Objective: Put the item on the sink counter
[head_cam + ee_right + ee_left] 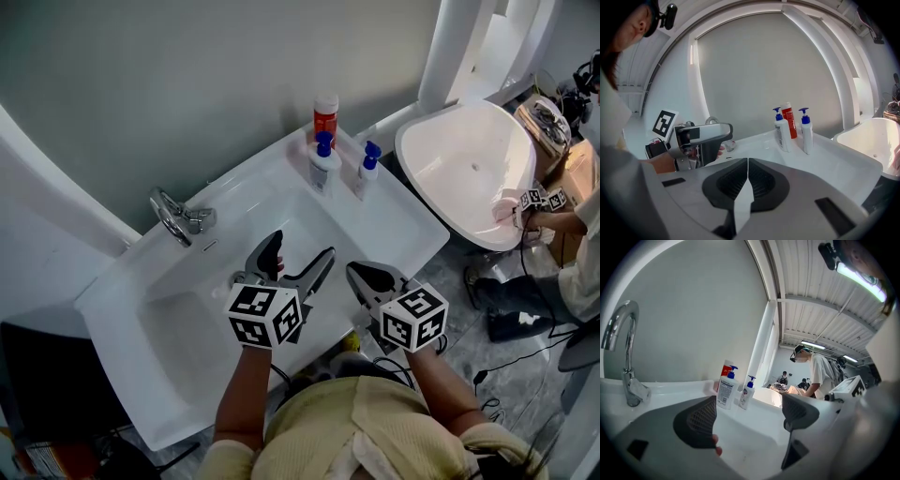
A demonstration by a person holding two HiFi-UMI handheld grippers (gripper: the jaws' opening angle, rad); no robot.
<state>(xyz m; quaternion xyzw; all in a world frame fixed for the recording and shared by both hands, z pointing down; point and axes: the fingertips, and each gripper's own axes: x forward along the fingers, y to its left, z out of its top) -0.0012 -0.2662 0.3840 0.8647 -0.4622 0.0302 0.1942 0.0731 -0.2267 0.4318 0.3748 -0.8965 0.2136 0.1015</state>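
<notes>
Sink counter (412,234), white. Three bottles stand upright at its 1 o'clock corner, long axes vertical: red bottle (325,114), with larger pump bottle (322,164) and smaller pump bottle (367,169) just beside it. Left gripper (302,248): jaws apart, empty, over the basin. Right gripper (354,270): jaws pressed together, empty, at 3 o'clock of the left.
</notes>
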